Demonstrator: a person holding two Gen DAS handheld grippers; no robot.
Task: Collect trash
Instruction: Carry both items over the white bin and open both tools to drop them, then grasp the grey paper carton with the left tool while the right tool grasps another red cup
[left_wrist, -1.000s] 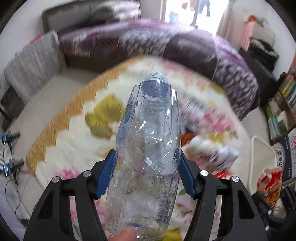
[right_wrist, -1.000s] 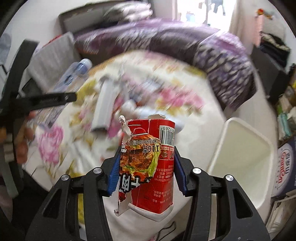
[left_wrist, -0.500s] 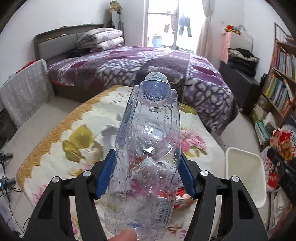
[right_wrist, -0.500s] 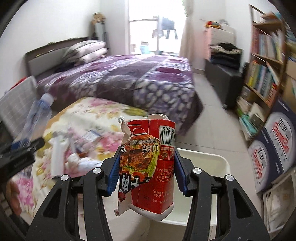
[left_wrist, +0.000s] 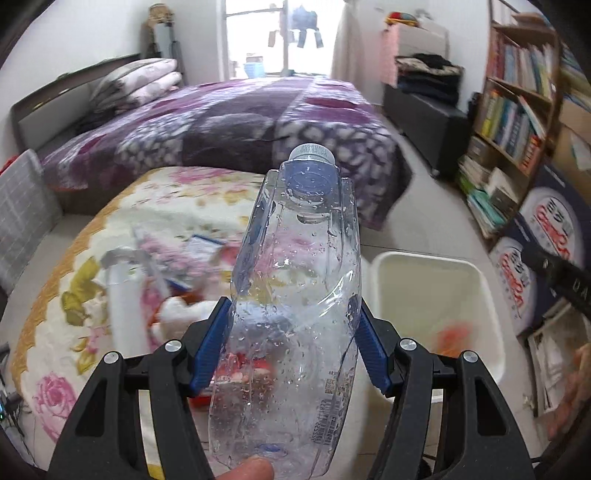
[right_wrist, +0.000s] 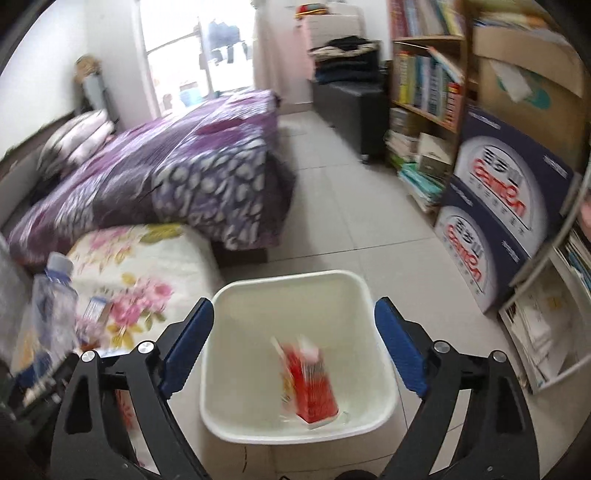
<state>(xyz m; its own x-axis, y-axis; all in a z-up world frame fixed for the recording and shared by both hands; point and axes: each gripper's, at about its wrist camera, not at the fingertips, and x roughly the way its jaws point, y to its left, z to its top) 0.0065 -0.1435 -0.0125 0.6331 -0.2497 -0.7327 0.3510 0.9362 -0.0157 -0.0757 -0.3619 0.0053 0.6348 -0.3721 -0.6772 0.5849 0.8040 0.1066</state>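
Between the blue pads of the left gripper (left_wrist: 293, 345), in the left wrist view, a crushed clear bottle (left_wrist: 295, 295) is pinched at its lower body, cap pointing away and wet with droplets inside. Its fingers are closed part-way, as far as the bottle allows. Beyond it lies a floral blanket (left_wrist: 74, 295) with more litter on it: a white tube-like piece (left_wrist: 123, 295), a blue-and-white packet (left_wrist: 203, 242) and some red and white scraps (left_wrist: 177, 314), all blurred. To the right, on the floor just beside the blanket, stands the white bin (left_wrist: 487, 295), with something orange-red showing at its bottom.

From the right wrist view, the right gripper (right_wrist: 293, 347) hangs directly above the bin (right_wrist: 295, 284) with its fingers spread wide and nothing between them. A red carton (right_wrist: 312, 384) sits inside the bin, blurred, so whether it has settled or is dropping I cannot tell. The bottle (right_wrist: 51, 310) shows at the left edge over the blanket (right_wrist: 147, 266), not yet over the bin.

By my reading, one piece is in, the bottle is next and needs carrying across to the bin, and the litter on the blanket is left to gather, so the job looks well short of finished.
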